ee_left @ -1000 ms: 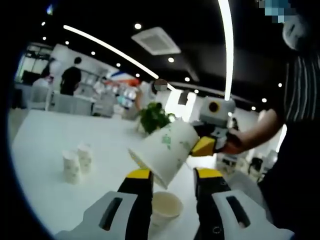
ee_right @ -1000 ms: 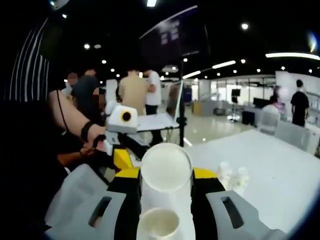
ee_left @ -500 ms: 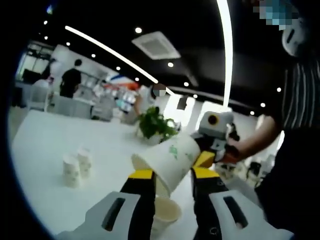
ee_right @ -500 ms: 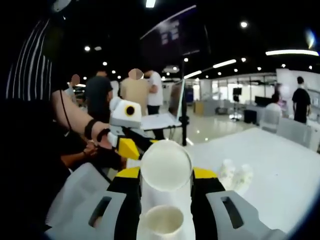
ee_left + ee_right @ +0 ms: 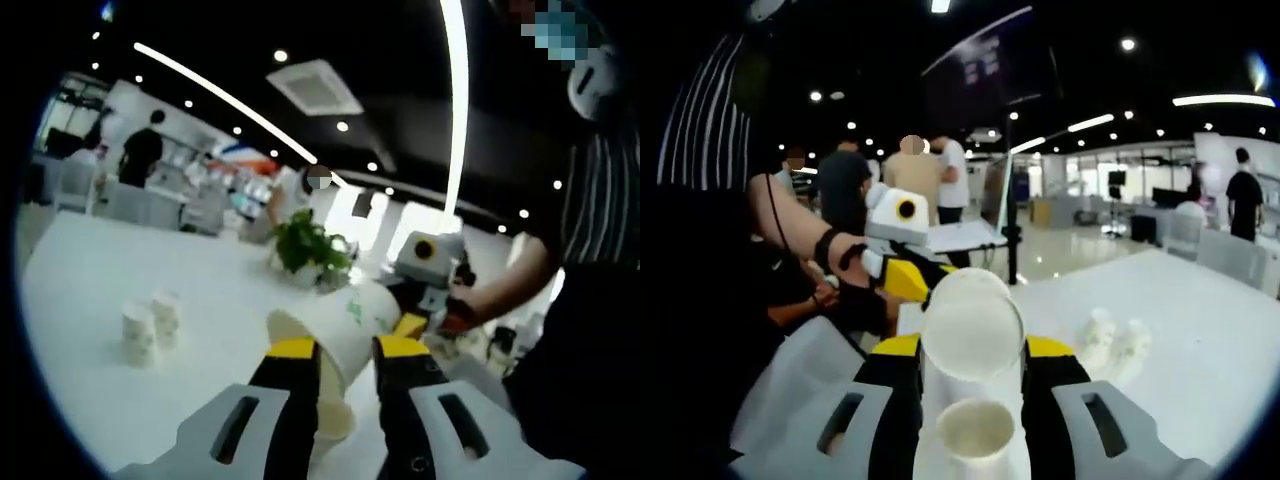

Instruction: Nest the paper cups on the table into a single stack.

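Since a second ago, my right-hand cup point(image 5: 335, 330) has come lower and closer to the left gripper point(image 5: 336, 350); its tilted mouth now sits between the yellow tips instead of above them, and it hides more of the cup below point(image 5: 330, 418). From the right gripper view the change is smaller: the left gripper point(image 5: 902, 272) has slid in toward me, up against the cup's closed base point(image 5: 972, 336).

My right gripper point(image 5: 972, 348) is clenched on this cup, the two yellow tips pressing its sides. The left one, I judge, grips the lower cup point(image 5: 976, 430), since its jaws flank that cup on both sides, but the contact is hidden behind the incoming cup, so I cannot tell for sure.

As for progress: I am midway through the first nesting. The held cup is tilted and lined up roughly over the open mouth below, yet it is not seated; I still see the lower rim apart from it. Two more cups point(image 5: 148, 325) stand close together on the white table point(image 5: 90, 280), well apart from my hands; in the right gripper view they are the pale pair point(image 5: 1112, 340). So one joint is nearly made, and at least two cups are left.
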`<state>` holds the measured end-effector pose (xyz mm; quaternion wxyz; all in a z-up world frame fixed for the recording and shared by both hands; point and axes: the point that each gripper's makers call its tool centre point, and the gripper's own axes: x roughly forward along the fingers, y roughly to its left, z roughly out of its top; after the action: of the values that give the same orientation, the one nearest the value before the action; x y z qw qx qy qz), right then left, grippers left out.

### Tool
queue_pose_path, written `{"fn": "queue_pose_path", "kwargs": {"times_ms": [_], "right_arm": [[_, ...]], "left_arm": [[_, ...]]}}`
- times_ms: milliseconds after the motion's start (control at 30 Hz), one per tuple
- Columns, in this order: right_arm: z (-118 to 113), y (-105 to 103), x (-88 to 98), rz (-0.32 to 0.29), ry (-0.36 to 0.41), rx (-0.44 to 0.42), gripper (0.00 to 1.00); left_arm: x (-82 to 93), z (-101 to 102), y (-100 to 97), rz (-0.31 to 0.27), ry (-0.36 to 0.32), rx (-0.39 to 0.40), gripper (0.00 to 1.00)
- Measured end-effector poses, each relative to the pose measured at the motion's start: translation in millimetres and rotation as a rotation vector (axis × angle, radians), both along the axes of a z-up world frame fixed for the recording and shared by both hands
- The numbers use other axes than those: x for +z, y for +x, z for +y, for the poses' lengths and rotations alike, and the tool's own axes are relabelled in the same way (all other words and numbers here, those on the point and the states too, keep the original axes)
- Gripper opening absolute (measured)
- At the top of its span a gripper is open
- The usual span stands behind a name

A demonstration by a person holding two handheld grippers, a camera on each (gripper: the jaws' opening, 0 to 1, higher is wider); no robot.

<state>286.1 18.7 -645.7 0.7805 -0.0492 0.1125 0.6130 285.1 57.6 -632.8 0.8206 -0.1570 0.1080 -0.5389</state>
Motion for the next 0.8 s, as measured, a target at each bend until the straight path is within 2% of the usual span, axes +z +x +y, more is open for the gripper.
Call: {"fn": "queue_pose_path", "kwargs": {"times_ms": [667,800], "right_arm": [[1,-5,-7.1,-0.007,-0.025,0.021,0.34],[2,-6,-11.2,-0.012,-0.032,0.028,0.34]], "left_arm": [[12.5,-3,-4.4,-0.001,0.007,-0.036,0.12],[14.6,-4,-7.4,-0.019,0.041,-0.06,0.11]]}}
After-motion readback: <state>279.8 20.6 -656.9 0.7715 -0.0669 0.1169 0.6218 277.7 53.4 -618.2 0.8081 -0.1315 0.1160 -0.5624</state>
